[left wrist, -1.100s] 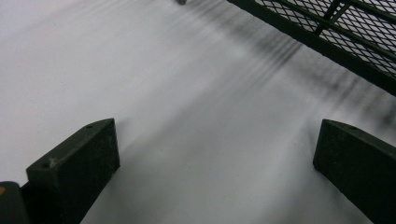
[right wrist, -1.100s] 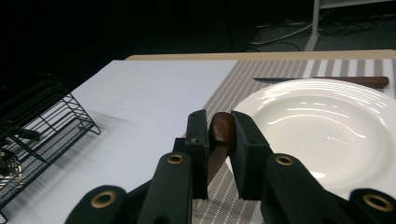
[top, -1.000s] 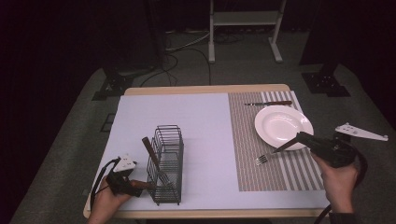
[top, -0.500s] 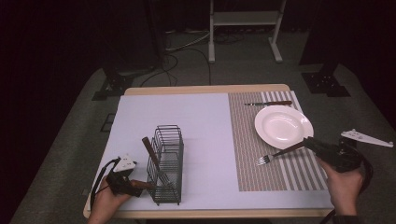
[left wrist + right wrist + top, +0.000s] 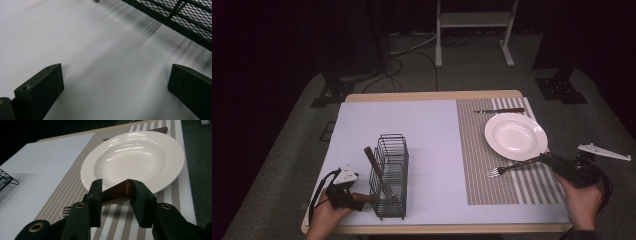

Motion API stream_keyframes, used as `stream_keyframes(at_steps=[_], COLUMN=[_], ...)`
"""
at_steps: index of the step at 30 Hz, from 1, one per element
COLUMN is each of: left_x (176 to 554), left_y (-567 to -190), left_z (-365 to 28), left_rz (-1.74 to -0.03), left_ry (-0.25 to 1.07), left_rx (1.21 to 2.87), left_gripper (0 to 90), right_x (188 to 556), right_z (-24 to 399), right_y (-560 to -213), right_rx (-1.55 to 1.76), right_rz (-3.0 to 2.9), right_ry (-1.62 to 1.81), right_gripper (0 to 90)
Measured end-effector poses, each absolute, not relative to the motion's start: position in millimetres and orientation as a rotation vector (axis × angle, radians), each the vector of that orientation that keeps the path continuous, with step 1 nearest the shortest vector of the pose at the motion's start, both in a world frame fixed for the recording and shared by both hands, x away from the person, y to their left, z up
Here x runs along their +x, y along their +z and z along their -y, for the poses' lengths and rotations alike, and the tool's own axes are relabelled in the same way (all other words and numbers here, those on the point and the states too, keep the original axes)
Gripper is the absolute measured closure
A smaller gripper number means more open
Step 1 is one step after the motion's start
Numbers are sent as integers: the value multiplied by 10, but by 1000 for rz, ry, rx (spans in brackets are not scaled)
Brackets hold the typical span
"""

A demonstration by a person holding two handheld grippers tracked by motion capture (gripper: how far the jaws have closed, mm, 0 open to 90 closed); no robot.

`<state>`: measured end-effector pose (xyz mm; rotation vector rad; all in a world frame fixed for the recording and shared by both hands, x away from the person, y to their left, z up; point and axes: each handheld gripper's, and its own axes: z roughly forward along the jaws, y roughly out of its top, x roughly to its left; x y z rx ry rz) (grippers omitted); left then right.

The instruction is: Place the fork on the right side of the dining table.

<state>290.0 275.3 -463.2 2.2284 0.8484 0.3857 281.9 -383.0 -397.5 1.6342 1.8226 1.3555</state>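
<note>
Wooden-handled fork (image 5: 511, 167) flat on striped placemat (image 5: 492, 180) (tines leftward), beside plate (image 5: 515, 136)

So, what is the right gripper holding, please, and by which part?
Seemingly nothing: the right gripper has just been opening, the fork handle loose between its jaws.

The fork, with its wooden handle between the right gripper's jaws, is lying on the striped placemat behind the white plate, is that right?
Not quite: the fork lies in front of the white plate, on the person's side, as the high view shows. Its wooden handle is between the jaws of the right gripper, on the striped placemat.
</note>
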Motion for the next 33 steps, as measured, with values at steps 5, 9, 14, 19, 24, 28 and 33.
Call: stream_keyframes(at_steps=[5, 9, 14, 19, 24, 28, 33], left_x=[2900, 2900, 2900, 2900, 2900, 2900, 2900], left_y=[-4632, -4632, -4631, -4632, -4632, -4632, -4631], left_z=[-2753, -2753, -2753, -2753, -2753, -2753, -2753], left_rz=[-848, -849, -848, -849, -848, -849, -848], left_ry=[385, 385, 385, 385, 385, 385, 386], left_rx=[2229, 2228, 2229, 2229, 2229, 2229, 2229], left_gripper=[0, 0, 0, 0, 0, 0, 0], right_x=[2830, 2839, 2850, 2873, 2902, 2923, 2959], right_z=[3870, 3901, 3916, 3925, 3953, 3976, 3978], right_y=[-4041, -4090, -4138, -4189, -4266, -4326, -4392], right_rx=[1664, 1680, 1696, 1721, 1755, 1788, 1813], right_rz=[-1819, -1816, -1823, -1832, -1841, -1845, -1869], right_ry=[1348, 1342, 1311, 1272, 1253, 1239, 1193], right_gripper=[599, 584, 557, 521, 492, 468, 440])
